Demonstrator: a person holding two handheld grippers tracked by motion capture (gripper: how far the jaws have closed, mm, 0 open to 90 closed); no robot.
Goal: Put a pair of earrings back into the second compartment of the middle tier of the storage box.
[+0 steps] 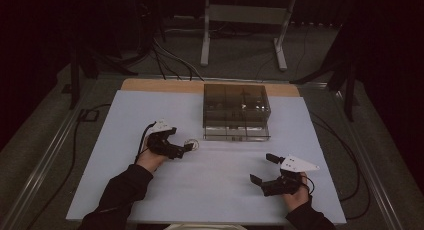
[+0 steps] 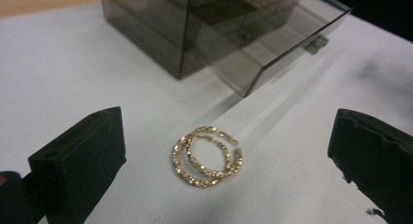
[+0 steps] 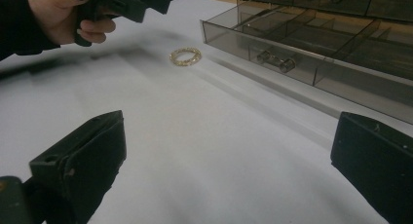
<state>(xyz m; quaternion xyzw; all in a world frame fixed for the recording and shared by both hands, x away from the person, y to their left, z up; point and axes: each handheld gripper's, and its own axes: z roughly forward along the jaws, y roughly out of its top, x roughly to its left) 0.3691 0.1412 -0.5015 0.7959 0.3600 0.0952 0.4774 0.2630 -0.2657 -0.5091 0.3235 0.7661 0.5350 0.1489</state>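
Right gripper [image 1: 261, 168] sat nearest the person, over the near right of the white table [image 1: 210, 195]. Jaws stood spread wide, nothing between them, aimed left and away toward the drawer box.

Left gripper [image 1: 190, 146] was farther in, left of centre, jaws likewise wide apart and empty. It pointed right, at the gold hoop earrings [image 2: 207, 156].

The earrings lay flat on the table just ahead of the left gripper's jaw tips, not touched by them. Two rings overlapped, one offset slightly from the other. In the left gripper view the pair's longer spread ran roughly left to right, with the clasp ends toward the box.

Beyond them stood the smoked clear drawer box [image 1: 236, 104], its lowest drawer [image 3: 311, 53] pulled out toward the person; its dividers and a small clear knob [image 3: 275, 61] showed.
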